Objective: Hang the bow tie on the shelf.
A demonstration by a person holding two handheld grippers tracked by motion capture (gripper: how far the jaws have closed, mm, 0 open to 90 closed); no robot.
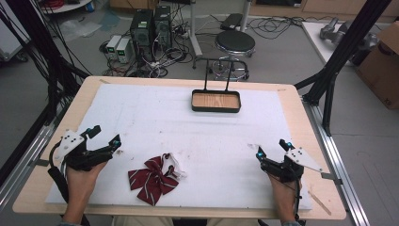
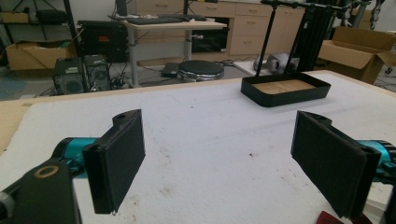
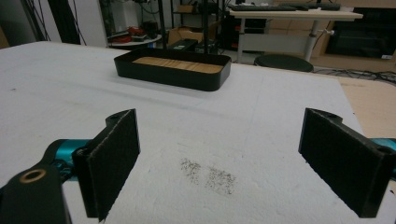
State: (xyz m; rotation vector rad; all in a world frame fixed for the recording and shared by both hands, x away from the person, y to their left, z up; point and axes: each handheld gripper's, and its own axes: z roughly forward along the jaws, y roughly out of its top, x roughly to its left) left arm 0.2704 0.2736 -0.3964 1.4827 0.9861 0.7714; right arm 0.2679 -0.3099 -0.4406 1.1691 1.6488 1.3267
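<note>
White foam sheet (image 1: 197, 136) covers light wooden table (image 1: 56, 127), scuffed with dark specks. Black tray with wood floor (image 1: 216, 101) at far centre. Dark red striped bow tie (image 1: 153, 179) near front edge, between grippers, closer to left. Left gripper (image 1: 104, 136) jaws spread wide, empty; right gripper (image 1: 272, 148) likewise. Beyond table: grey floor, black stool (image 1: 235, 44), computer towers (image 1: 150, 28), cable tangle, cardboard box (image 1: 383, 66). Box print too small to read.
</note>
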